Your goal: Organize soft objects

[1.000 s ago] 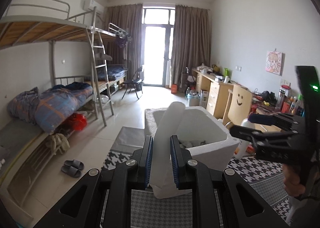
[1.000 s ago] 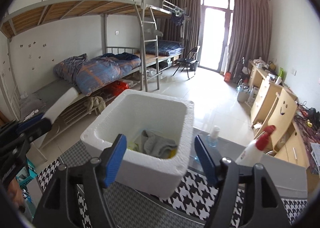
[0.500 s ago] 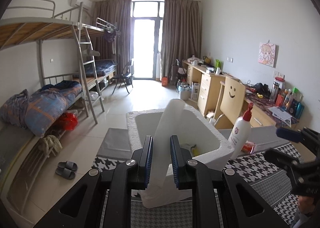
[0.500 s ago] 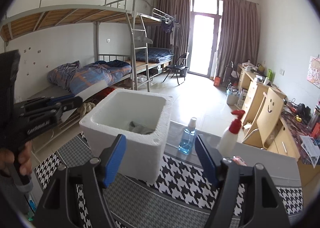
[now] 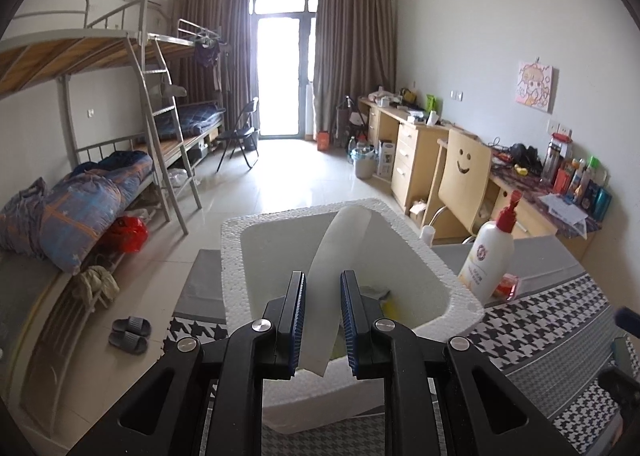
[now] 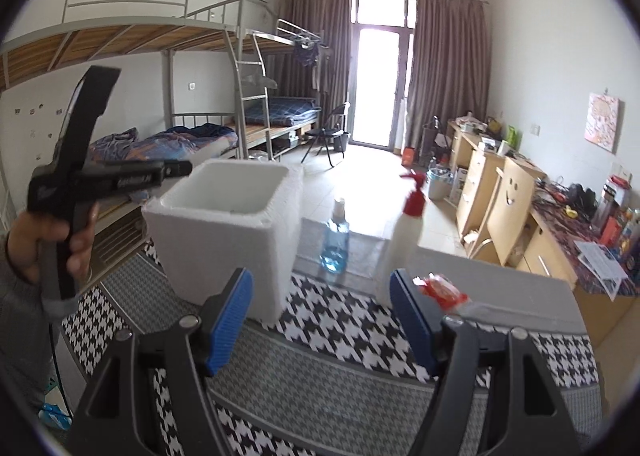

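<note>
both my grippers are swinging right past the foam box (image 5: 352,256); left gripper (image 5: 322,320) is clamping the white foam strip (image 5: 340,256) over it, right gripper (image 6: 322,320) is gaping wide above the houndstooth cloth (image 6: 344,320).

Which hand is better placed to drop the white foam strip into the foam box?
Left. The left gripper is already shut on the white foam strip, above the foam box. The right gripper is open and empty.

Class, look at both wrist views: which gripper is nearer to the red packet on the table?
Right. The right gripper hangs open just before the red packet, close by its right finger. The left gripper is shut on a white foam strip over the foam box, farther away.
</note>
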### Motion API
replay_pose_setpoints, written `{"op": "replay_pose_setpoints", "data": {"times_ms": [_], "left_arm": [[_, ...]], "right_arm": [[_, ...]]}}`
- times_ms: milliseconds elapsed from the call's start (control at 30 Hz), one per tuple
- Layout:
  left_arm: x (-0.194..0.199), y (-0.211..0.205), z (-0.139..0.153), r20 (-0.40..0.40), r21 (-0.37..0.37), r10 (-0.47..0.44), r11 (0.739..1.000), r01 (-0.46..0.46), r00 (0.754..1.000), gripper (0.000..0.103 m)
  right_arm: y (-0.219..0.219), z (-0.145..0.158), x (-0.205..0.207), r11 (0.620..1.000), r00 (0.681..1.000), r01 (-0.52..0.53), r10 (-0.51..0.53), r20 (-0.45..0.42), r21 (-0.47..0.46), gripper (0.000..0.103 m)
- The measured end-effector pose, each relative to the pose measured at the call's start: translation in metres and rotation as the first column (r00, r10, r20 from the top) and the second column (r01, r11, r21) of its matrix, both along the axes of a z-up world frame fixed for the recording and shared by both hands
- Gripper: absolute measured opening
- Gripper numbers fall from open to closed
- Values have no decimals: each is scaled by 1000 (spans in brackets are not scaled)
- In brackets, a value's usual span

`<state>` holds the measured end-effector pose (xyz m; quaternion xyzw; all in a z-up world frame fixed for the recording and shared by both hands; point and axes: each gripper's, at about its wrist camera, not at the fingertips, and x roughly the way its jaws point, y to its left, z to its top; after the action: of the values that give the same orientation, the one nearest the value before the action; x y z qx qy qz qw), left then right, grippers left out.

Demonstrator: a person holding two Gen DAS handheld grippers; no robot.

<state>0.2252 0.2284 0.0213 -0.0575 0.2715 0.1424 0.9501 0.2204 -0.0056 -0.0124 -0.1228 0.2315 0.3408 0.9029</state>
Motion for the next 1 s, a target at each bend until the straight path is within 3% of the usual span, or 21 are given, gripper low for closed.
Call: {"op": "replay_pose_setpoints", "data": {"times_ms": [200,333,400,433,467,533,800,1000], "left_arm": [[12,-2,-5,-35,22,0,1000,1,999,19],[22,-1,-8,-57,14,7,1000,-6,998,28],[23,-2,-10,-62,21,5,1000,-3,998,46],[23,-5,-11,-65,34,7,999,-5,998,67],[21,-7,-10,-59,53,23,998,-20,998,82],[17,-9,-8,-32,64,33,997,-31,999,89],[-2,-25,6,21,68,17,998,-18,1000,102],[-20,-38,18,64,62,6,998,-10,998,102]], "right_arm": [[-20,-10,-10,999,999,48,-48,-17,3,75],[-35,-15,-16,996,996,85,-85,-29,12,75],[-40,-17,-17,995,994,101,-100,-41,20,75],[-44,-17,-18,994,993,110,-109,-44,26,75],[-48,-18,-19,993,992,116,-114,-47,30,75],[-54,-18,-20,991,991,126,-124,-47,40,75],[-70,-19,-22,987,989,142,-138,-55,71,75],[-73,-16,-26,987,990,133,-129,-49,86,75]]}}
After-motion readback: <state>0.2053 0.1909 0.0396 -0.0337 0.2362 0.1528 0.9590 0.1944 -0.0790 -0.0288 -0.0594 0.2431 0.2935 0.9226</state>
